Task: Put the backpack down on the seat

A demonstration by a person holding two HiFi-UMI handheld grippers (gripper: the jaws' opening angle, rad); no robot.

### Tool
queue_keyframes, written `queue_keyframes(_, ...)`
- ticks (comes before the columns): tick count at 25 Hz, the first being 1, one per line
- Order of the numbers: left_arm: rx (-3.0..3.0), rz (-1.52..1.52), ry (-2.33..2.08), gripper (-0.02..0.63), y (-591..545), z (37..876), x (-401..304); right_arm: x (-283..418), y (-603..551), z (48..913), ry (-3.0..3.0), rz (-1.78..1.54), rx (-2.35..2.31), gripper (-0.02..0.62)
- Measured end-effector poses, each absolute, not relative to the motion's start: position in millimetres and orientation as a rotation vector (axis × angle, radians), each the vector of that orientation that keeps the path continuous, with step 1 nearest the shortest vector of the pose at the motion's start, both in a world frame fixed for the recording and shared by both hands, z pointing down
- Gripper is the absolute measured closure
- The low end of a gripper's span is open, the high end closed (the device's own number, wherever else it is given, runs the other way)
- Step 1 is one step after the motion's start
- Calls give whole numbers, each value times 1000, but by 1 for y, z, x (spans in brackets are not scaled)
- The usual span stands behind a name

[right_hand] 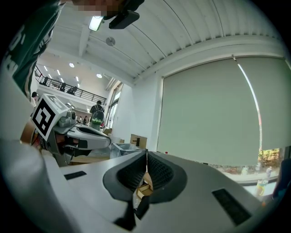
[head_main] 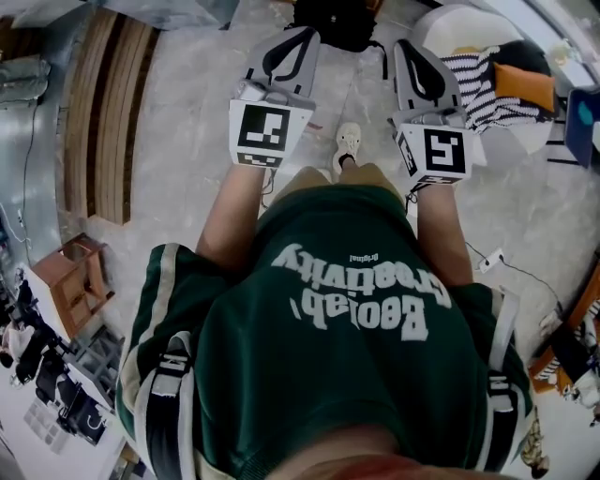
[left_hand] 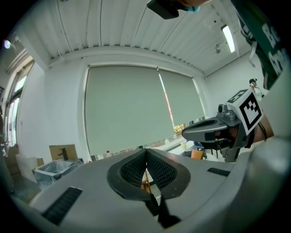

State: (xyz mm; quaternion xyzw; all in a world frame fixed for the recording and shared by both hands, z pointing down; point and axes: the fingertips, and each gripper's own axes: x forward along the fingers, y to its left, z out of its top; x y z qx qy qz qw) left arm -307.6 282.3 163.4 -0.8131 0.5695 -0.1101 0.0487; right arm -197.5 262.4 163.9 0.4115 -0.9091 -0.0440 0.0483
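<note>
A black backpack (head_main: 333, 23) lies on the pale floor at the top middle of the head view, ahead of the person's shoe (head_main: 348, 145). To its right stands a white seat (head_main: 450, 23) with a striped cushion (head_main: 483, 80) and an orange cushion (head_main: 525, 86) on it. My left gripper (head_main: 292, 39) is held out at the left, its jaws shut with nothing between them. My right gripper (head_main: 412, 52) is level with it at the right, also shut and empty. Both gripper views tilt up at a wall blind, and neither shows the backpack or the seat.
Wooden planks (head_main: 108, 112) lie on the floor at the left, with a small wooden crate (head_main: 75, 281) below them. A cable with a plug (head_main: 492, 260) runs over the floor at the right. A cardboard box (left_hand: 63, 152) and a bin (left_hand: 52, 169) stand by the wall.
</note>
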Motion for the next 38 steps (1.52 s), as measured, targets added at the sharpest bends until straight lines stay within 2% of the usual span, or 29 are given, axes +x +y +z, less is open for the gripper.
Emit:
queue_keyframes(9,-2414,-395,1811,588,157,178,-301,-189,125,170,-2818,-146,1165,561)
queue_keyframes(20,-2423,-461,1796,588,86,197,-306,-207,49,191,-2838,-84,1102,561)
queue_keyframes(29,-2507,-495,1819,588,15,237,-376,-266,-17,228,-2757,-9,1123,561)
queue_keyframes(38,-2644,-541,1636,588,-77,265,-457,-349,-107,247,-2631,-38,1213,561)
